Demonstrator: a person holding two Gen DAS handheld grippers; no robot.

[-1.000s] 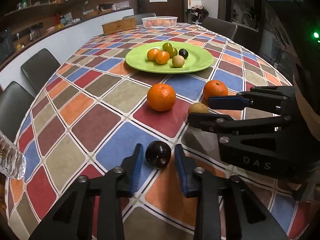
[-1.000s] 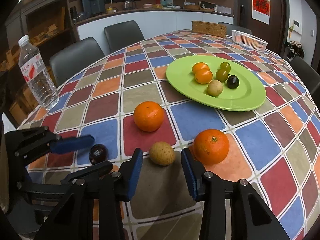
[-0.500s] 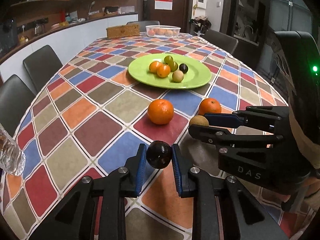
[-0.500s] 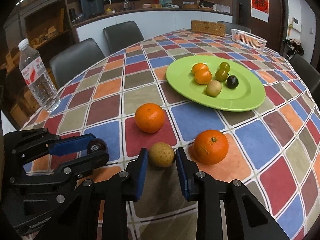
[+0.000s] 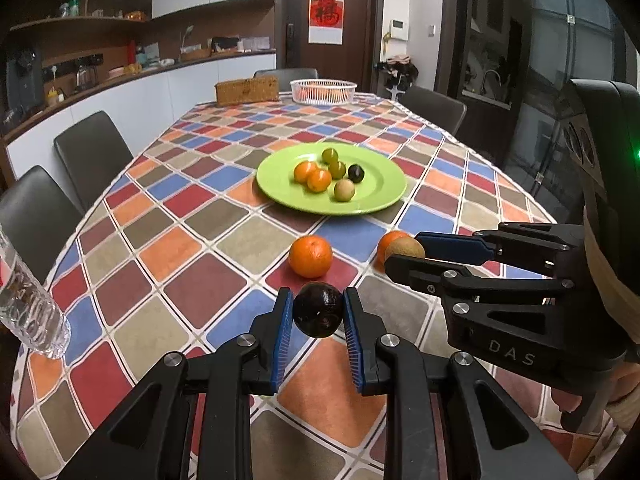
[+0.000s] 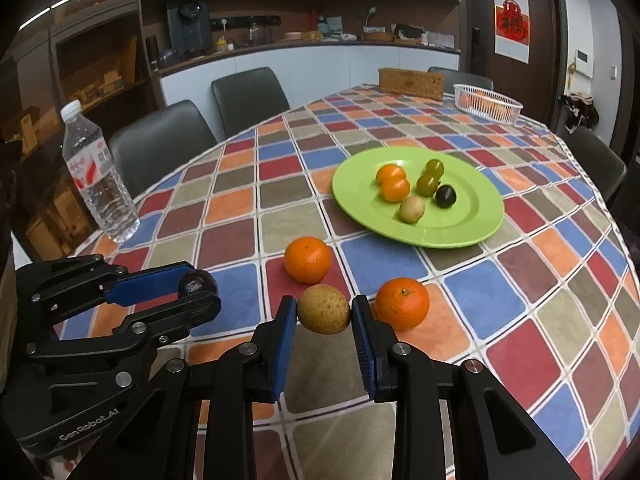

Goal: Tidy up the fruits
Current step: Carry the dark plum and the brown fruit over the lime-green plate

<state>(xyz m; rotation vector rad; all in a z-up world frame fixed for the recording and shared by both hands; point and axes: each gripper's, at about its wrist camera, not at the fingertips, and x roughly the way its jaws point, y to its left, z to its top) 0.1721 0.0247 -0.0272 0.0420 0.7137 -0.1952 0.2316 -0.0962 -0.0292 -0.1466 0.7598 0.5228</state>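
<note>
Left wrist view: our left gripper (image 5: 318, 314) pinches a dark plum (image 5: 319, 310), our right gripper (image 6: 324, 315) a tan fruit (image 6: 323, 309), both short of the green plate (image 5: 376, 204); round skins could slip free and roll.

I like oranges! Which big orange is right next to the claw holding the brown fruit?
The orange right of the brown fruit; the other orange sits farther back.
</note>
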